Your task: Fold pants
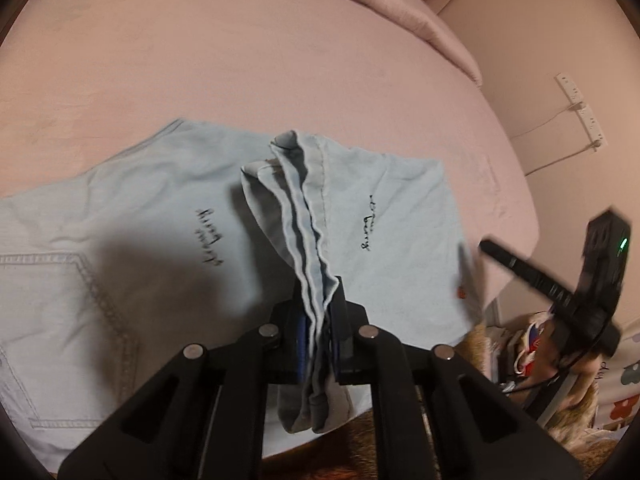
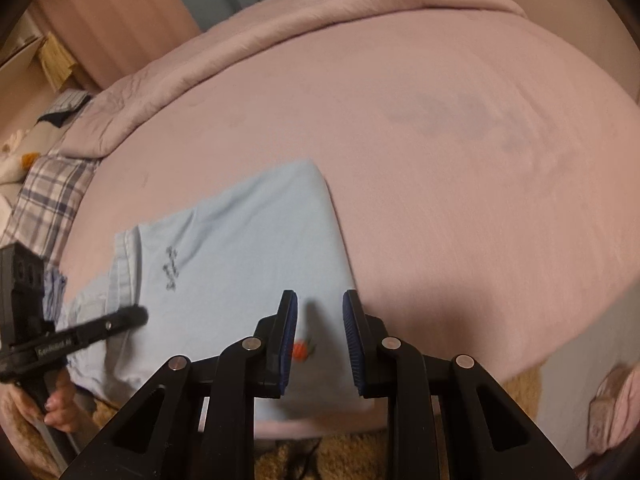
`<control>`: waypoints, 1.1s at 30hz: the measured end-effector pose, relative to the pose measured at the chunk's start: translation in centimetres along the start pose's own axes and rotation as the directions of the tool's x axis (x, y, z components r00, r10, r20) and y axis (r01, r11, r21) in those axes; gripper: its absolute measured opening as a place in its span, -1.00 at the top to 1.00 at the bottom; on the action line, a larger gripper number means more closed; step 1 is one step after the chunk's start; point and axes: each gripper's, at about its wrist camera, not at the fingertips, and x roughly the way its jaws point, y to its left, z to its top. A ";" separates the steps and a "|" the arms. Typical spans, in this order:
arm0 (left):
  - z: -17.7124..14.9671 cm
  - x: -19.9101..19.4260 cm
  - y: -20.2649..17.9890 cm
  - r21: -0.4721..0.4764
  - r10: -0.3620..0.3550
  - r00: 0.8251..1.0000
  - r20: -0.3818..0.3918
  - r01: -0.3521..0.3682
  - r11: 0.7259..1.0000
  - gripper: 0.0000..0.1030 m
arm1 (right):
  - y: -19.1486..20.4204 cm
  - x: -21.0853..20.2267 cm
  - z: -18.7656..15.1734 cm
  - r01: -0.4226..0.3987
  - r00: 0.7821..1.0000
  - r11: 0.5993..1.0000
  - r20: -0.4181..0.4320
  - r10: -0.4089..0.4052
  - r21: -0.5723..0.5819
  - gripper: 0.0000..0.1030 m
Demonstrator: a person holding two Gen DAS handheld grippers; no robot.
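Note:
Light blue pants [image 1: 132, 216] lie spread on the pink bed, with a back pocket at the left and black script on the cloth. My left gripper [image 1: 320, 320] is shut on a bunched hem of the pants [image 1: 304, 208], lifted above the flat part. The pants also show in the right wrist view [image 2: 248, 240]. My right gripper [image 2: 320, 320] is open and empty, just above the near edge of the pants by a small orange mark [image 2: 300, 350]. It shows blurred at the right of the left wrist view [image 1: 516, 264].
The pink bed [image 2: 460, 160] stretches far behind the pants, with a folded quilt [image 2: 280, 24] at its head. A plaid cloth [image 2: 52, 192] hangs off its left side. A power strip [image 1: 580, 108] hangs on the wall. Clutter lies on a tan rug [image 1: 520, 352].

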 end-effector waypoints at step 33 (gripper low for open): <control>-3.3 1.1 1.1 -0.022 0.033 0.998 -0.057 -0.034 0.999 0.49 | -2.3 1.8 -4.4 -0.035 0.988 0.999 -0.150 0.035 0.001 0.50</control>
